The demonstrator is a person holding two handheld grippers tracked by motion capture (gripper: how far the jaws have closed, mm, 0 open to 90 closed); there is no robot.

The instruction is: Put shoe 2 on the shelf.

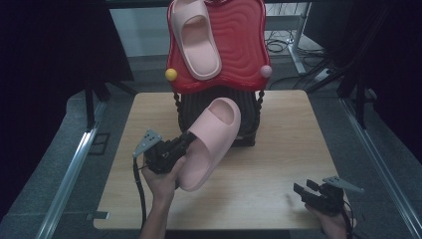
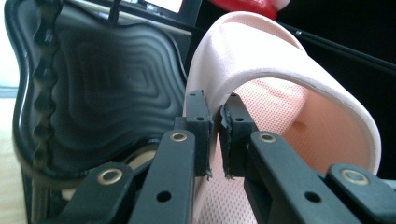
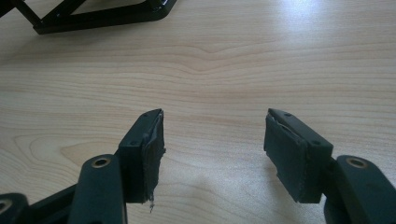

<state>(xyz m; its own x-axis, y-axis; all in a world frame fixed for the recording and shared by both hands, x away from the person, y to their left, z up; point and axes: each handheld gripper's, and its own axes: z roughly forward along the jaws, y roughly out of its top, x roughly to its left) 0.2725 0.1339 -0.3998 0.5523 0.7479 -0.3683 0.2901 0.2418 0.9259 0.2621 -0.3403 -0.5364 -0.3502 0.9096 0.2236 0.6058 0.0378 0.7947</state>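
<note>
At the lower right of the high view, the right tongs (image 1: 301,191) rest low over the wooden surface (image 1: 278,149), held by a hand at the bottom edge. In the right gripper view the right tongs (image 3: 212,149) stand wide apart with bare wood grain between the pads; nothing is gripped.

Left of centre in the high view, the left tongs (image 1: 188,138) are held above the surface by a hand (image 1: 161,181) that enters from the bottom edge. The left tongs are narrow and clamped on the pink slipper (image 1: 209,144), which hangs clear of the surface, tilted, with its toe end toward the upper right of the frame. In the left gripper view the left tongs (image 2: 215,135) pinch the edge of the pink slipper (image 2: 289,84) at its strap; the pads (image 2: 200,126) press on the pink wall from both sides.

Behind the slipper, at the centre of the high view, stands a black ribbed stand (image 1: 199,107) on the surface. Its dark wavy panel (image 2: 107,88) fills the left half of the left gripper view.

At the top centre of the high view, a red wavy shelf (image 1: 244,45) sits above the stand, with a yellow ball (image 1: 171,74) at its lower left corner and a pink ball (image 1: 266,71) at its lower right. A second pink slipper (image 1: 195,37) lies on the left part of the red shelf.
</note>
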